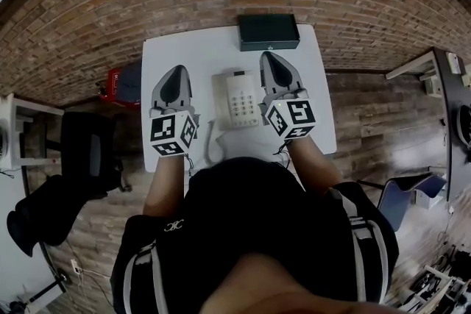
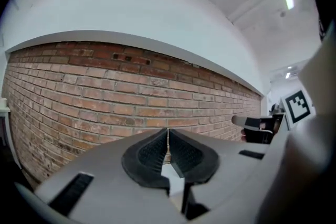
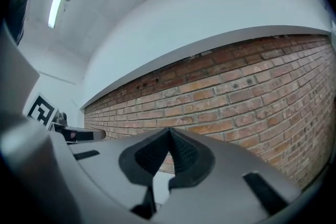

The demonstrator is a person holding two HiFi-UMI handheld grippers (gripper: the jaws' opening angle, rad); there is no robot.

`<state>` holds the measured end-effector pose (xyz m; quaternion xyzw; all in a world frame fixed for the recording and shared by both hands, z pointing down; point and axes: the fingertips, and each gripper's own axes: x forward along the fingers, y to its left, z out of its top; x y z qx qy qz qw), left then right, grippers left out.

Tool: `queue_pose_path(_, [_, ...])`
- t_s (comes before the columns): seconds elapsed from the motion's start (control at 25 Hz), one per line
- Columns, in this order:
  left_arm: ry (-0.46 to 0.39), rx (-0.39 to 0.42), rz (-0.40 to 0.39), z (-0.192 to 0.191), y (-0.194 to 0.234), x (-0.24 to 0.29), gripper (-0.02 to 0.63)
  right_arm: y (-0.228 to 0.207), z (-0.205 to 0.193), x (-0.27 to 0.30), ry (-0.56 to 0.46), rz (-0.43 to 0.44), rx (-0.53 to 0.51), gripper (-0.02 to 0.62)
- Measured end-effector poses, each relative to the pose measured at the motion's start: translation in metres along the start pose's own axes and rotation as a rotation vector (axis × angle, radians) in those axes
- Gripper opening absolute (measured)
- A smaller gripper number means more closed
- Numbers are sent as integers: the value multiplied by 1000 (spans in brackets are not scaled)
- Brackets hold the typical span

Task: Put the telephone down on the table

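A white telephone [image 1: 237, 100] with a keypad lies on the white table [image 1: 163, 55], its cord [image 1: 210, 143] trailing toward the near edge. My left gripper [image 1: 176, 77] hovers over the table to the phone's left, jaws shut and empty. My right gripper [image 1: 270, 61] hovers just right of the phone, also shut with nothing in it. In the left gripper view the closed pads [image 2: 168, 150] point level at the brick wall [image 2: 105, 97]. The right gripper view shows its closed pads [image 3: 169, 153] facing the same wall [image 3: 252, 97]. The phone appears in neither gripper view.
A dark green box [image 1: 268, 31] sits at the table's far edge against the brick wall. A red object [image 1: 115, 81] stands left of the table, a black chair [image 1: 81, 158] further left, a blue chair [image 1: 401, 198] at right.
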<state>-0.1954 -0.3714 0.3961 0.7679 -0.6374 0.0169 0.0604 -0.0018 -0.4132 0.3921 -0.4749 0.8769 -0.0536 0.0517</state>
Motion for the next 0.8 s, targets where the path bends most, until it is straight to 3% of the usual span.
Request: queue_pose_path(0.8, [39,52,-6,-14,-5,-15,11,11,-17,0,25,3,25,-2])
